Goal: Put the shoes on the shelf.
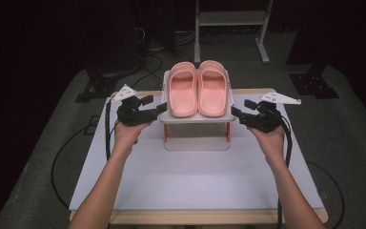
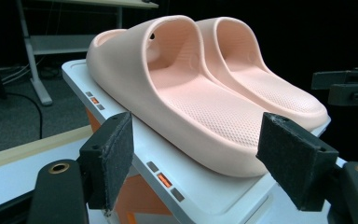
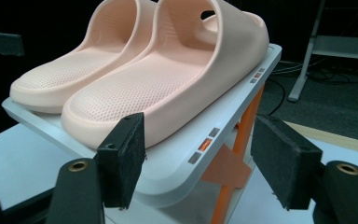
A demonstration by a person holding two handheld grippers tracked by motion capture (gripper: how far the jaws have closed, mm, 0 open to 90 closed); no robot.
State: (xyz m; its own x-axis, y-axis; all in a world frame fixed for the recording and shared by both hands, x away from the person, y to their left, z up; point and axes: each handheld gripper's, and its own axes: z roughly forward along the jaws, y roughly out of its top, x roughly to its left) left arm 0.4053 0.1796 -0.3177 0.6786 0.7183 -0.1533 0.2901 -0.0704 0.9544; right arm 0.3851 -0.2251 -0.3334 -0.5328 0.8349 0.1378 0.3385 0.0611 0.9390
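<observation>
Two pink slide sandals lie side by side on the top shelf (image 1: 195, 117) of a small white rack with orange legs. The left sandal (image 1: 182, 90) and right sandal (image 1: 213, 88) have their heels toward me. My left gripper (image 1: 155, 106) is open just off the rack's left front corner; in the left gripper view its pads (image 2: 113, 158) frame the near sandal (image 2: 186, 102) and the shelf edge (image 2: 177, 179). My right gripper (image 1: 238, 110) is open at the right front corner, its pads (image 3: 123, 156) on either side of the shelf corner (image 3: 191, 163) below the near sandal (image 3: 168, 84).
The rack stands at the back middle of a white mat (image 1: 190, 176) on a wooden table (image 1: 219, 217). A lower shelf (image 1: 196, 143) sits under the top one. Cables (image 1: 106, 129) trail from both grippers. A metal stand (image 1: 228, 24) and dark floor lie beyond.
</observation>
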